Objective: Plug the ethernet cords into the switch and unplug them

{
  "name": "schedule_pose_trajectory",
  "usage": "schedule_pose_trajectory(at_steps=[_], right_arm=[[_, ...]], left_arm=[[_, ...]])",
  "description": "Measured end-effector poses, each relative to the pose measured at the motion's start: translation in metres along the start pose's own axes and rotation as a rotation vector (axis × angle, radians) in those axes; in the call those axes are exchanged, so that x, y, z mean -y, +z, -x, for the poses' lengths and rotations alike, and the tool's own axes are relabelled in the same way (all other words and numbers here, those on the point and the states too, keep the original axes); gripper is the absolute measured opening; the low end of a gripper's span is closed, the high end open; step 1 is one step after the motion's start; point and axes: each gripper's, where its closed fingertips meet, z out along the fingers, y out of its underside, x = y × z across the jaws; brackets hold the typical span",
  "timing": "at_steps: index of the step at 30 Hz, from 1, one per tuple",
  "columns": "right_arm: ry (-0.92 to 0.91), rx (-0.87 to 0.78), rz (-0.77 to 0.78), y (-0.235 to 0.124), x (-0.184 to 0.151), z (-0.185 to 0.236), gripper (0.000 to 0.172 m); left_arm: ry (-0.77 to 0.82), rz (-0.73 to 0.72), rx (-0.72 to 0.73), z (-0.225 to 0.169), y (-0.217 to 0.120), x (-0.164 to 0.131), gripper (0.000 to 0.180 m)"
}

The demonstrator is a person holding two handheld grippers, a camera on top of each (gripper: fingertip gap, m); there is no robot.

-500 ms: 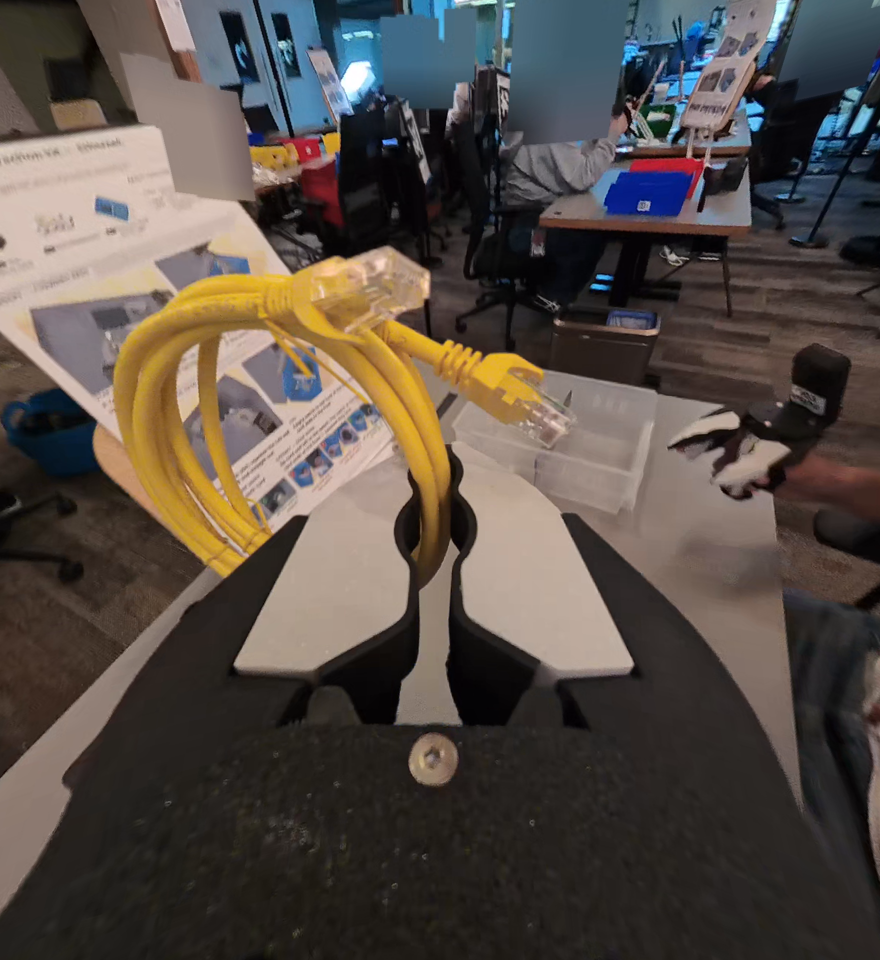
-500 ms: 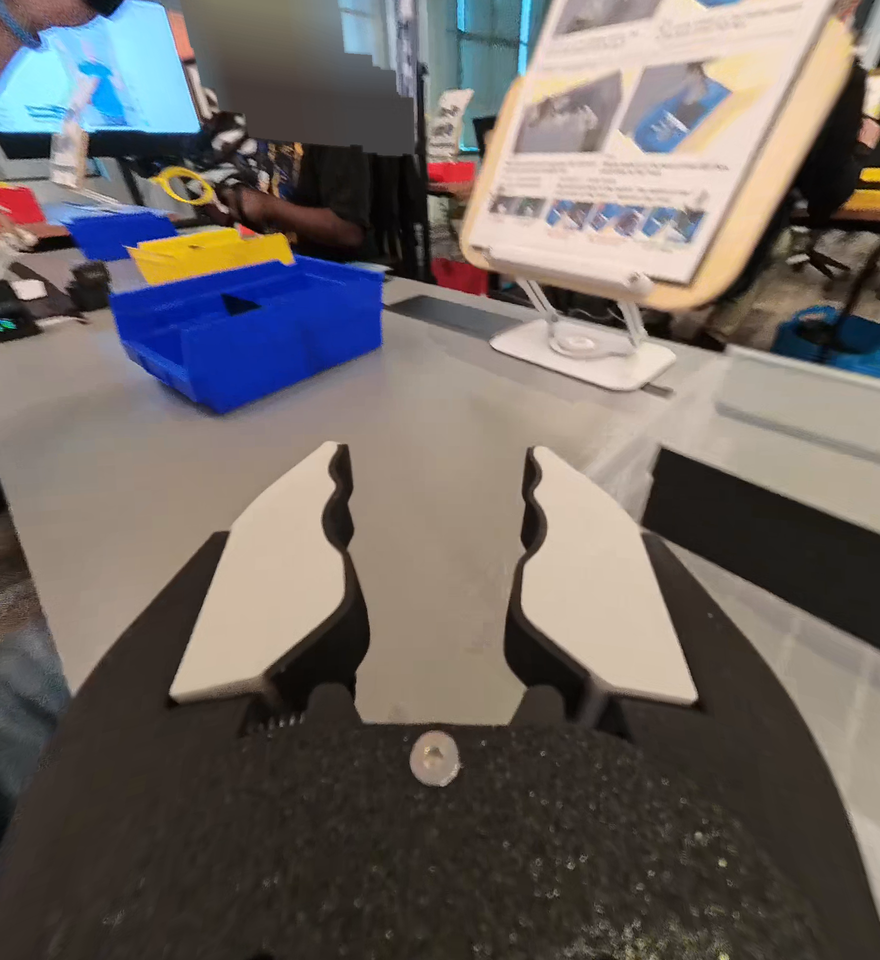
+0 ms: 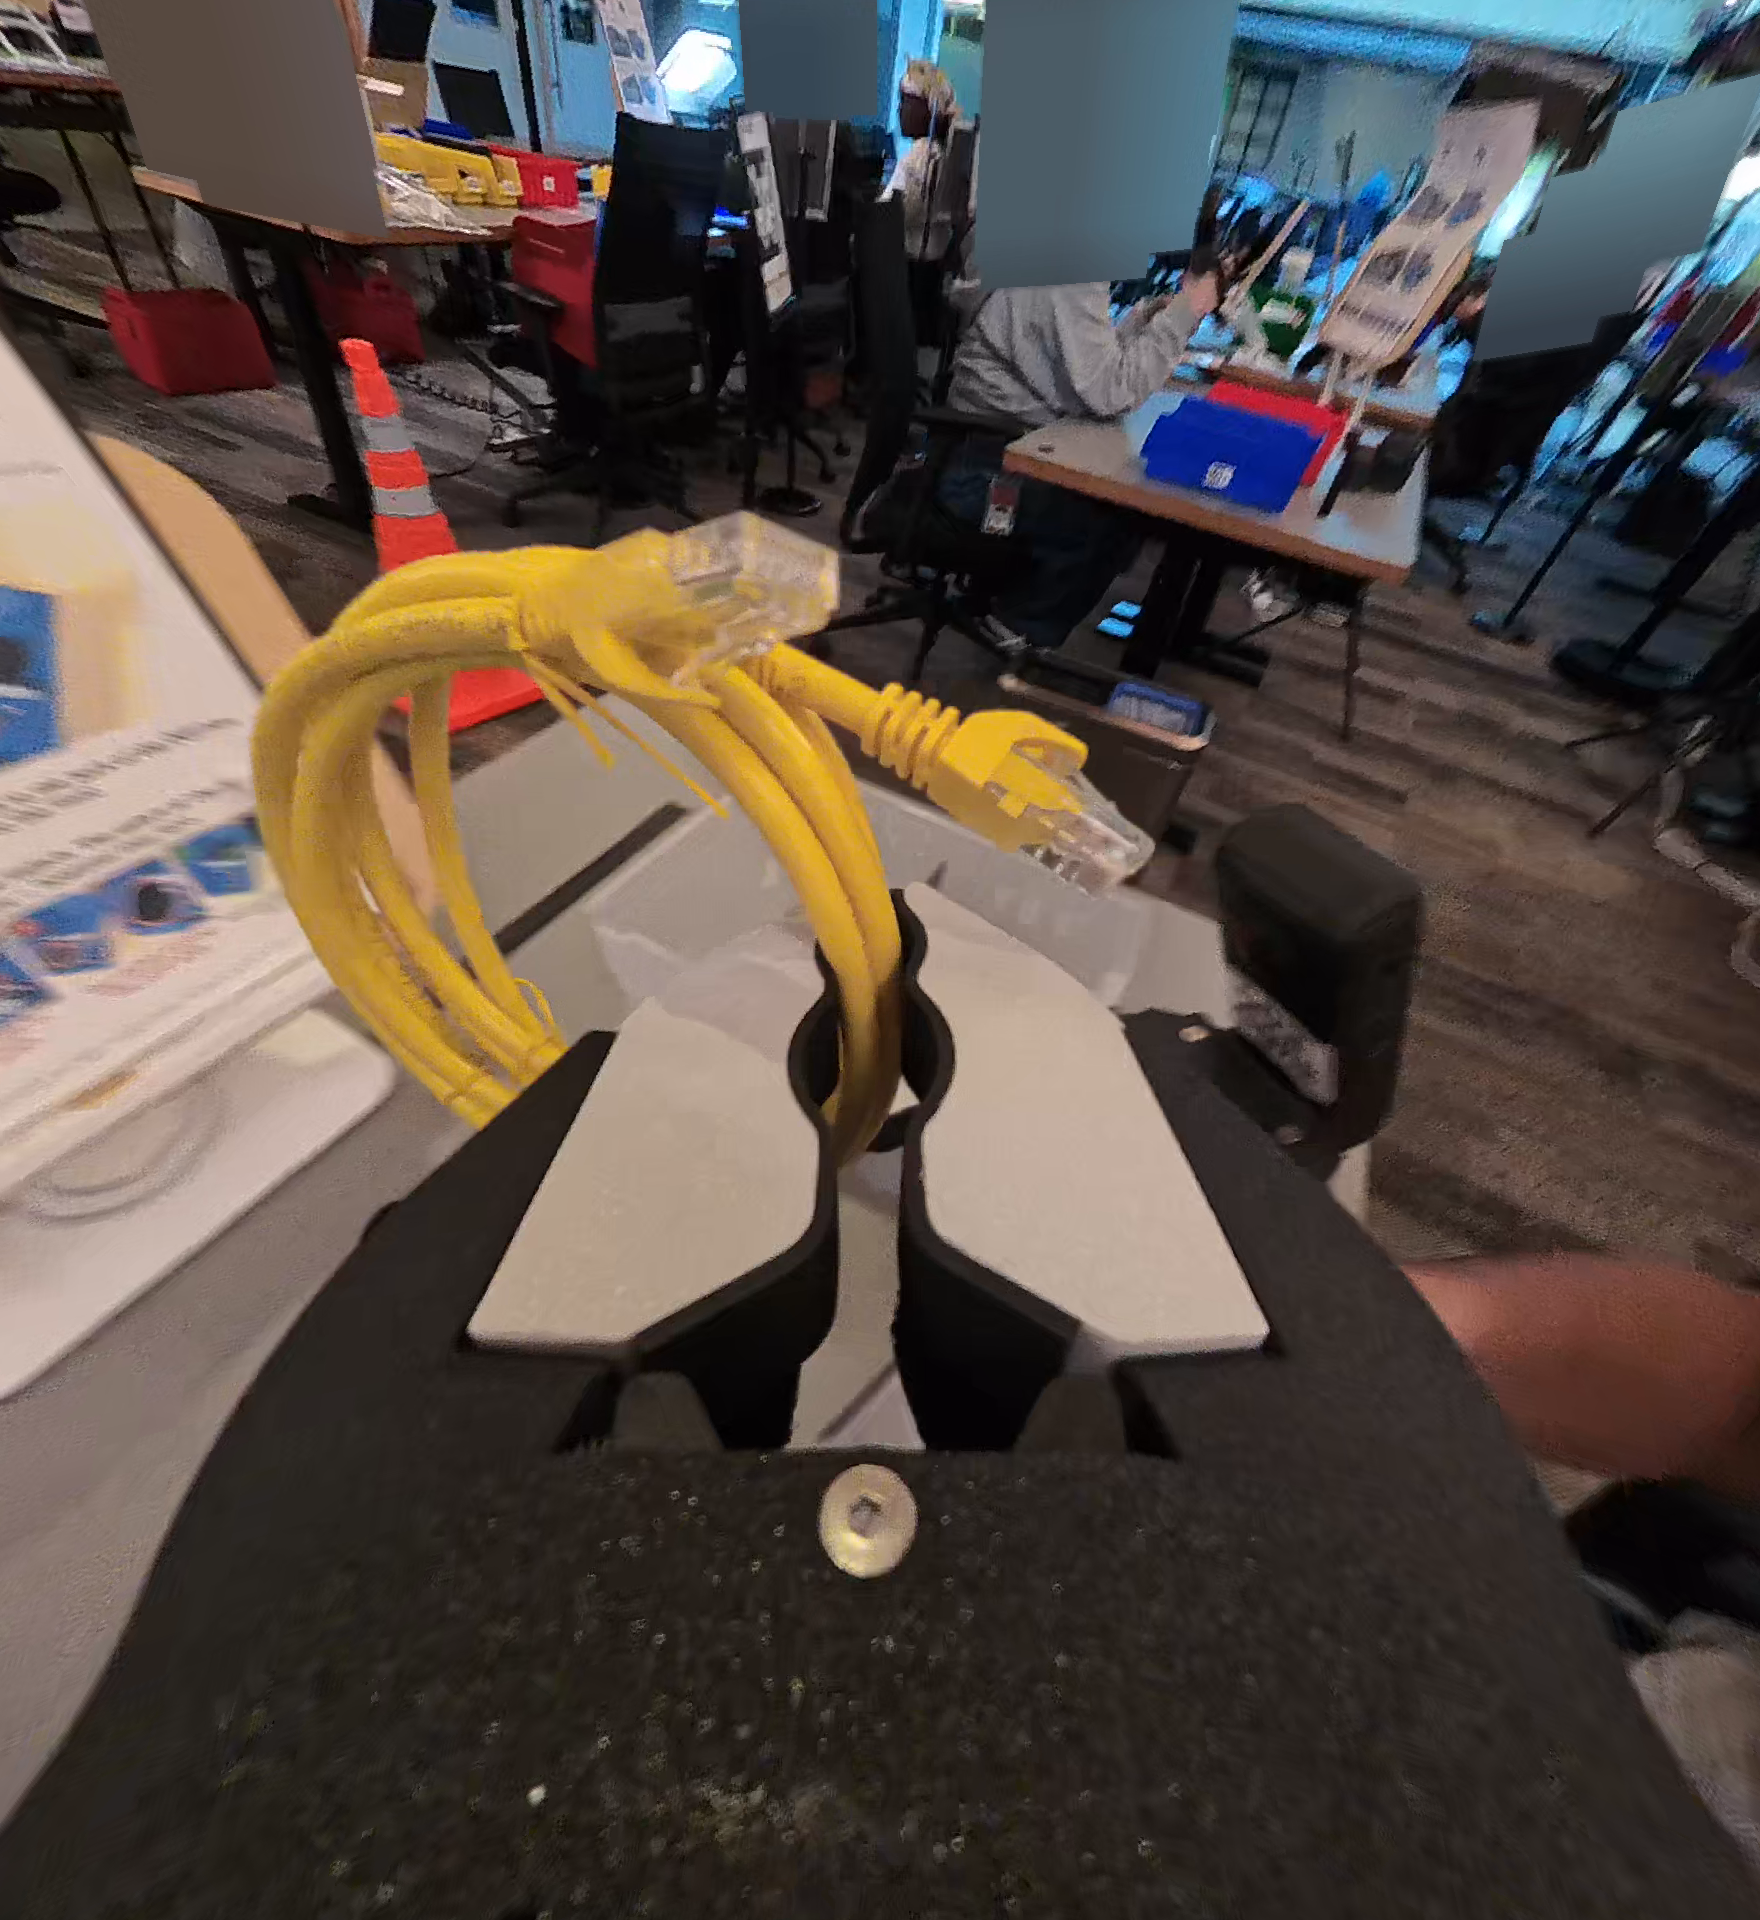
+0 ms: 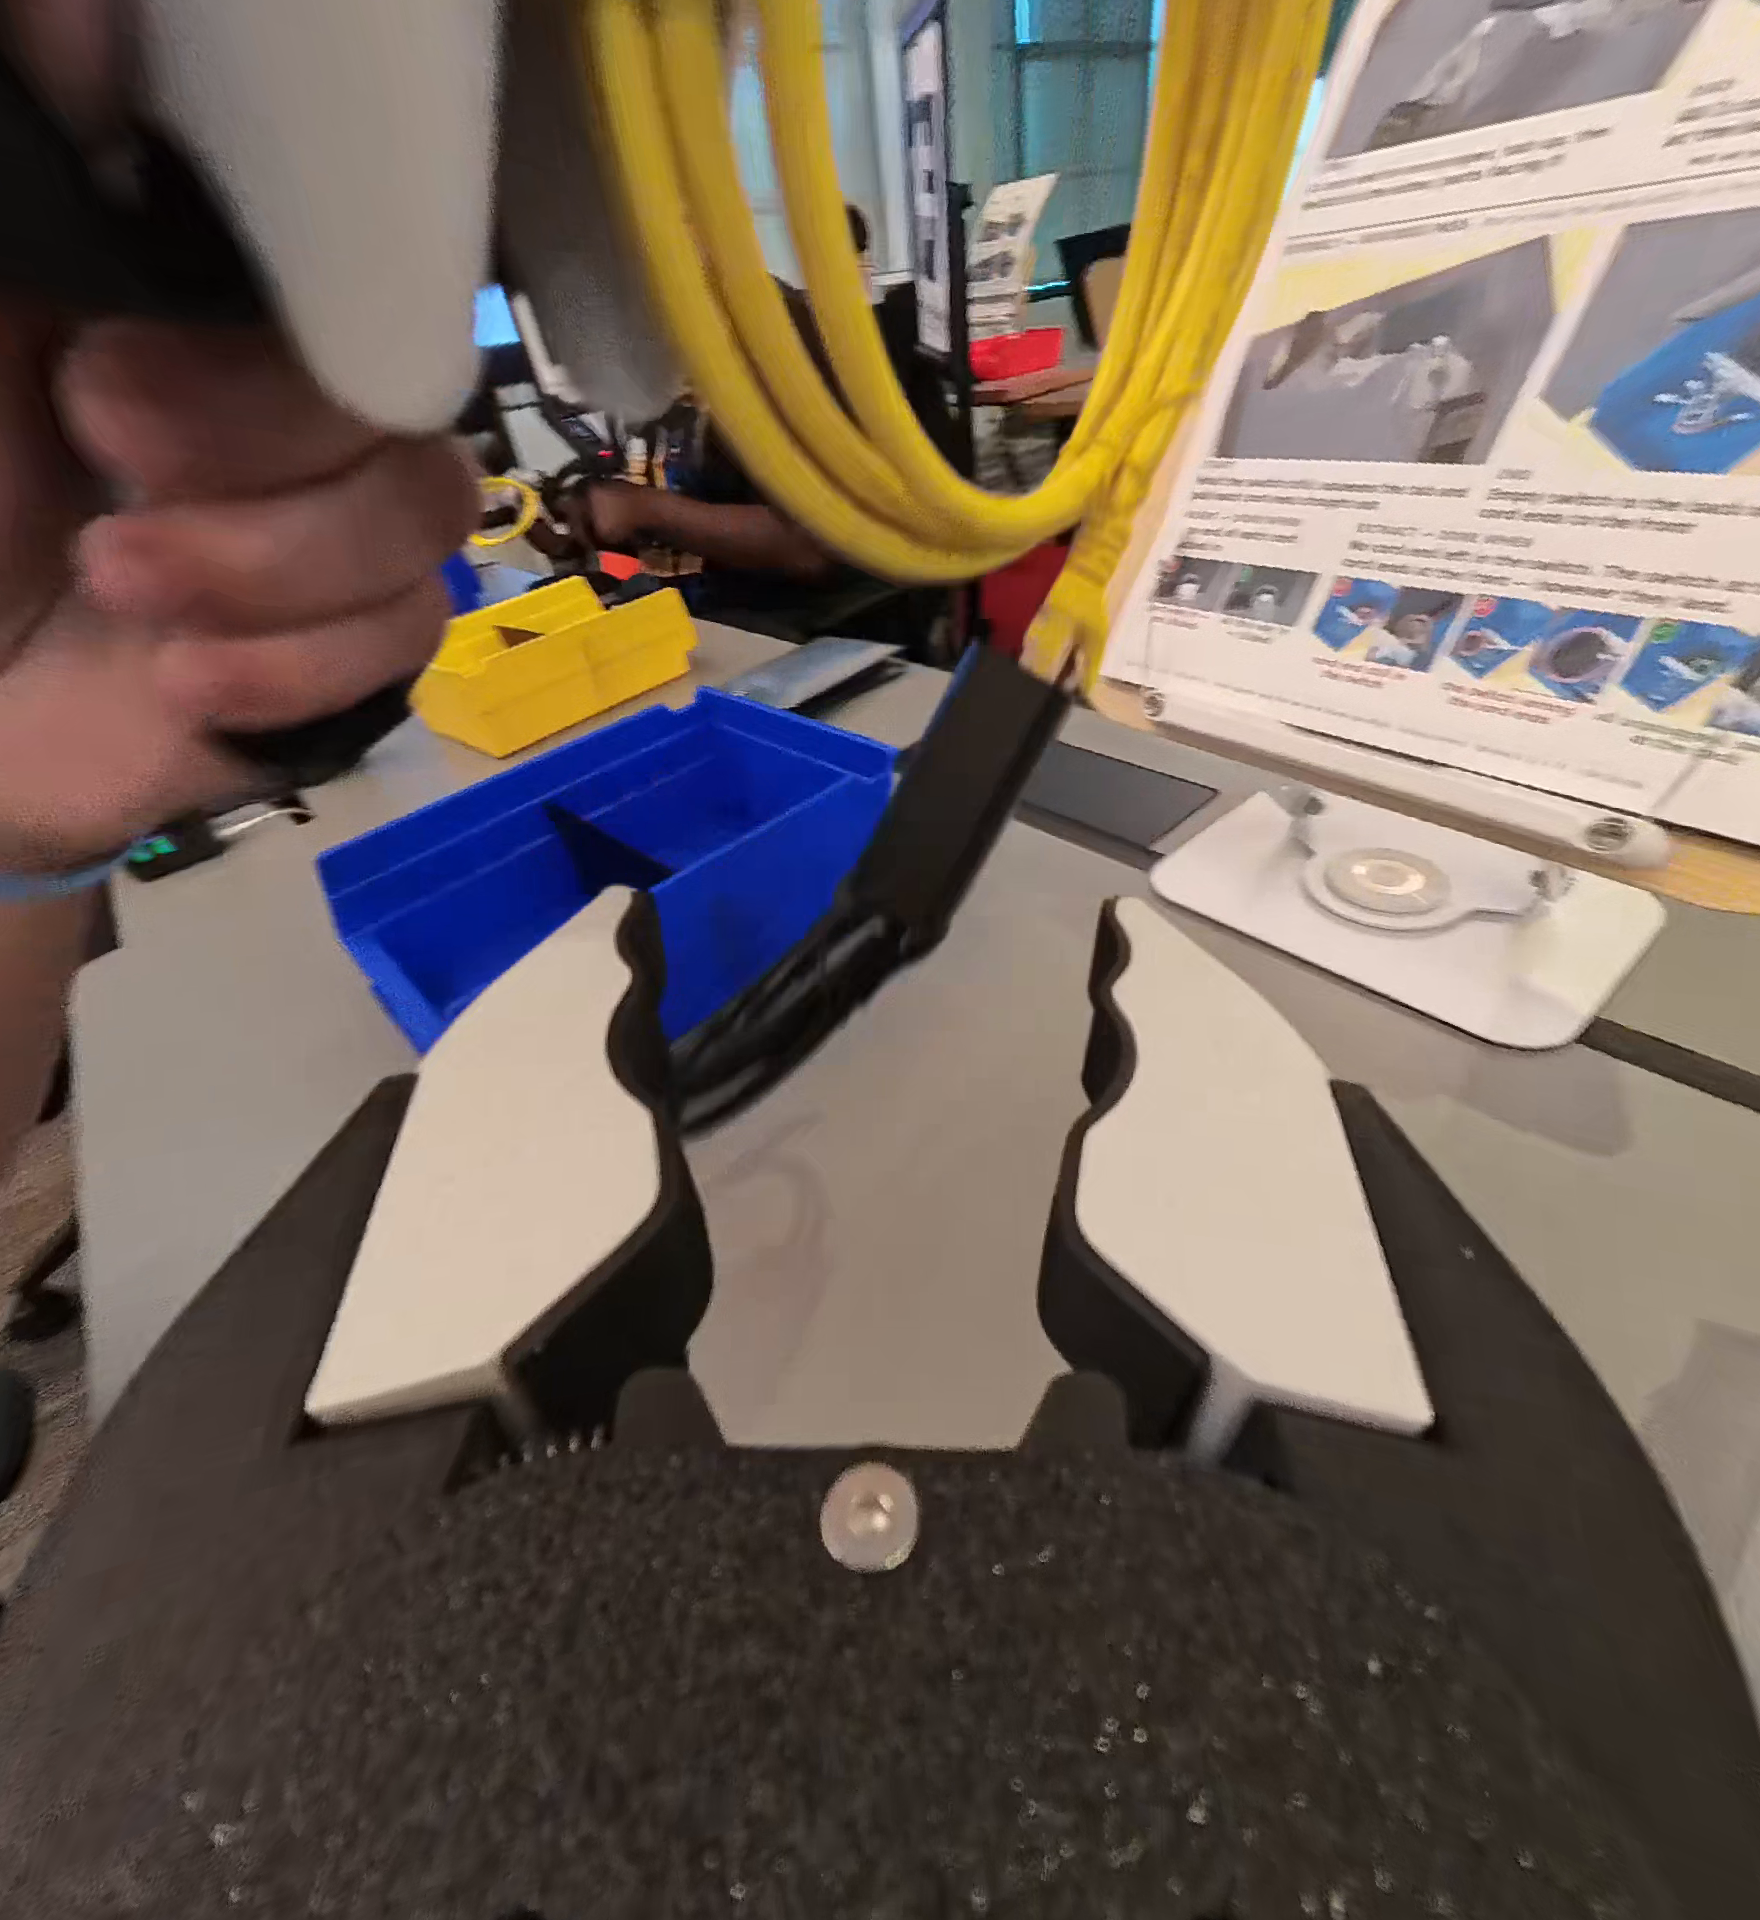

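- Grey tabletop (image 4: 907, 1247) fills the near scene, with a busy workroom of desks, chairs and seated people behind it.
- Left gripper (image 3: 868, 1018) is clamped on a yellow ethernet cord (image 3: 356, 831), a bundled coil whose strands run down between the 2 fingers, both pads pressed against them.
- Most of the coil loops out to the left of the fingers, raised off the table.
- 2 plugs stick out at the top of the coil: a clear plug (image 3: 751, 582) at the top and a yellow-booted plug (image 3: 1042, 800) pointing right and slightly down.
- A clear plastic bin (image 3: 668, 914) sits on the table just beyond the left fingers.
- An orange traffic cone (image 3: 393, 468) stands on the floor past the table edge.
- Right gripper (image 4: 871, 966) is spread wide with only bare table between its fingers.
- A black switch (image 4: 959, 790) stands tilted on the table beyond the right fingers, beside a blue bin (image 4: 502, 883); dark cables trail from its lower end toward the left fingertip.
- In the right wrist view the cord hangs from above in a loop, and one yellow end reaches the switch's top edge; I cannot tell whether it is seated.
- A yellow bin (image 4: 554, 665) sits behind the blue one.
- An instruction board (image 4: 1541, 416) leans on a white stand (image 4: 1406, 935) at the right.
- A hand (image 4: 180, 582) is blurred at the upper left.
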Motion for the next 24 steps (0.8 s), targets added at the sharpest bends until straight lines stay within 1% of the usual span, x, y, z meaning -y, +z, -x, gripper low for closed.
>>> schedule_pose_trajectory(at_steps=[2, 3, 4, 5, 6, 7, 8, 10, 12, 14, 17, 19, 21, 24], right_arm=[[0.007, -0.029, 0.013, 0.004, -0.003, -0.006, 0.076], [0.000, -0.048, 0.044, 0.005, -0.009, -0.010, 0.076], [-0.001, -0.090, 0.083, 0.005, -0.016, -0.018, 0.070], [0.016, -0.111, 0.129, 0.004, -0.025, -0.024, 0.045], [0.041, -0.086, 0.145, 0.001, -0.029, -0.025, 0.037], [0.065, -0.051, 0.130, 0.000, -0.030, -0.024, 0.031], [0.084, -0.020, 0.116, -0.002, -0.031, -0.025, 0.029], [0.080, 0.033, 0.108, -0.005, -0.032, -0.028, 0.027], [0.022, 0.062, 0.106, -0.007, -0.034, -0.032, 0.026], [-0.048, 0.063, 0.106, -0.007, -0.035, -0.034, 0.026], [-0.202, -0.003, 0.105, -0.002, -0.033, -0.038, 0.026], [-0.287, -0.017, 0.145, 0.002, -0.037, -0.036, 0.025], [-0.330, -0.023, 0.183, 0.007, -0.045, -0.035, 0.025], [-0.372, 0.015, 0.152, 0.007, -0.048, -0.027, 0.025]], left_arm=[[-0.056, -0.023, -0.063, -0.018, 0.012, -0.007, 0.006], [-0.074, -0.038, -0.094, -0.026, 0.017, -0.009, 0.006], [-0.091, -0.042, -0.128, -0.035, 0.021, -0.011, 0.006], [-0.109, -0.042, -0.139, -0.039, 0.024, -0.014, 0.006], [-0.122, -0.051, -0.128, -0.039, 0.026, -0.015, 0.006], [-0.129, -0.067, -0.132, -0.040, 0.026, -0.014, 0.007], [-0.132, -0.064, -0.152, -0.042, 0.025, -0.016, 0.007], [-0.138, -0.042, -0.206, -0.046, 0.021, -0.021, 0.010], [-0.155, -0.044, -0.222, -0.044, 0.014, -0.026, 0.012], [-0.161, -0.038, -0.262, -0.047, 0.006, -0.033, 0.011], [-0.134, -0.044, -0.273, -0.055, -0.002, -0.046, 0.009], [-0.069, -0.066, -0.230, -0.061, -0.007, -0.055, 0.008], [0.005, -0.068, -0.183, -0.069, -0.010, -0.066, 0.008], [0.089, -0.084, -0.139, -0.084, -0.015, -0.081, 0.008]])
